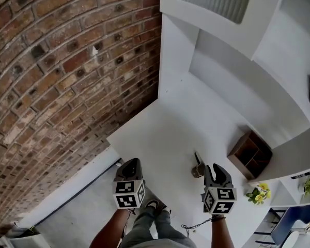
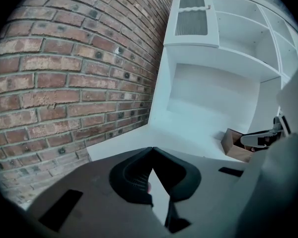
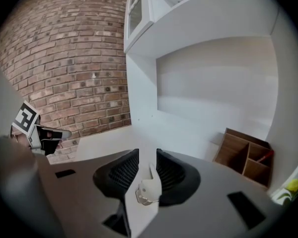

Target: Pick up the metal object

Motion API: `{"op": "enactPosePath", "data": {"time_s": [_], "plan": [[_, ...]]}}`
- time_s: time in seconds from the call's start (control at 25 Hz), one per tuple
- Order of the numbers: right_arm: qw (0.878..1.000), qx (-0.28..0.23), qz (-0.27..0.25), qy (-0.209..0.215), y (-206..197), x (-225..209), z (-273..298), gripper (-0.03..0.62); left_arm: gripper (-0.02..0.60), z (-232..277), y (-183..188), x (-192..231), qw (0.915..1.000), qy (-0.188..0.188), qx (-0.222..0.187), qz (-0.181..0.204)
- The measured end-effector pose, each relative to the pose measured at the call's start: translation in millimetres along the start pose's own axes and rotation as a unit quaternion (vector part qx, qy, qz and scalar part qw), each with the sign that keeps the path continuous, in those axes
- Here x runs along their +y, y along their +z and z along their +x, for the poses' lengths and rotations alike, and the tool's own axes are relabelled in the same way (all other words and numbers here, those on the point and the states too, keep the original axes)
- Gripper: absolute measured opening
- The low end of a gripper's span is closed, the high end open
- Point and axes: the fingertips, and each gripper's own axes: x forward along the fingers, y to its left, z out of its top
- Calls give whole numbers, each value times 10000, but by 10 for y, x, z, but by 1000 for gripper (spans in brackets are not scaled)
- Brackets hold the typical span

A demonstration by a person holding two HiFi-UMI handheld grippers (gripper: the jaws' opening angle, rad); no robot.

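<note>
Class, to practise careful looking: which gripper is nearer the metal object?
The right gripper, jaws apart, with the metal object lying just beside it; the left gripper, jaws together, is clearly farther off.

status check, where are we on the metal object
Left gripper shut, empty. Right gripper open, metal object between its fingers, not gripped. Object on white desk; wooden box stands apart, nothing blocking.

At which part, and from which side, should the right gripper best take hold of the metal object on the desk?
Probably across its broad rounded end, coming along the desk from the near side. The metal object lies flat with its thin stem pointing away, and it sits between the open jaws of the right gripper.
</note>
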Motion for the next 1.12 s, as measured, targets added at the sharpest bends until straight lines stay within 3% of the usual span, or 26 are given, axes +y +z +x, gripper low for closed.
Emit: {"op": "enactPosePath", "data": {"time_s": [0.68,1.12], "plan": [[9916,960,-854,160,-717,200,264,112,12,63,-706,221,9978,163,574,-294],[9703,1476,-1909,-191,-934,179,399,113,12,-2,-968,445,9956,367,722,-472]]}}
